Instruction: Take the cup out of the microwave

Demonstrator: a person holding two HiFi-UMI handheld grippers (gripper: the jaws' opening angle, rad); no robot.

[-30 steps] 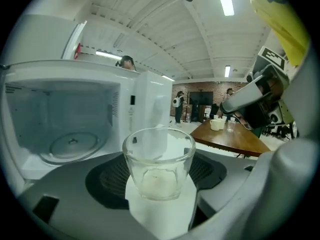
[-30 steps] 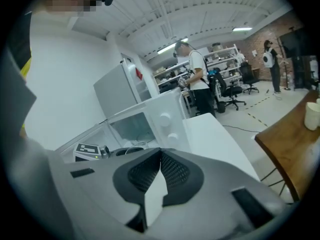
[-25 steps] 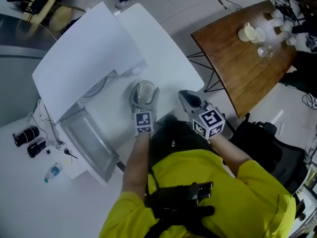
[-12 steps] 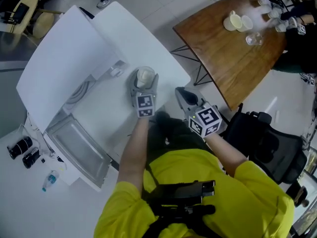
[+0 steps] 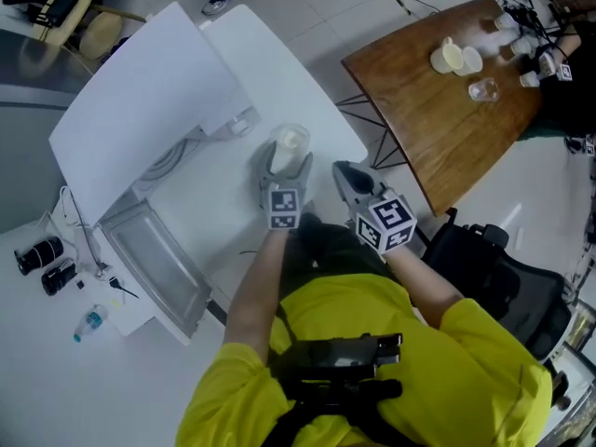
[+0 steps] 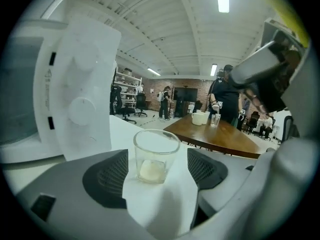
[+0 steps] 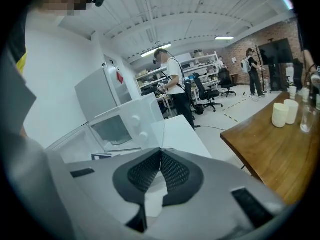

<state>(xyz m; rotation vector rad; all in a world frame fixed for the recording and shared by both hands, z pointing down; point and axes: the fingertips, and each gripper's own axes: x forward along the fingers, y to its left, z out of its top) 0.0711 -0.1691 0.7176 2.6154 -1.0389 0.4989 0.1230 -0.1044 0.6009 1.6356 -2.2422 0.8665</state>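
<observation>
Since the glass cup (image 6: 156,156) already stands on the white table (image 5: 307,101), clear of the microwave (image 5: 140,119), the left gripper (image 5: 286,166) is opening its jaws around it — pads off the glass — while the right gripper (image 5: 346,173) hangs beside it, pinched together and empty.

Count: 1 microwave (image 5: 140,124), 1 glass cup (image 5: 291,141), 2 tables (1 white table (image 5: 275,68), 1 wooden table (image 5: 438,133)), 2 cream mugs (image 5: 443,58) (image 5: 471,59), 1 clear tumbler (image 5: 481,89), 1 water bottle (image 5: 90,323), 2 black cylinders (image 5: 37,253) (image 5: 58,276).
</observation>
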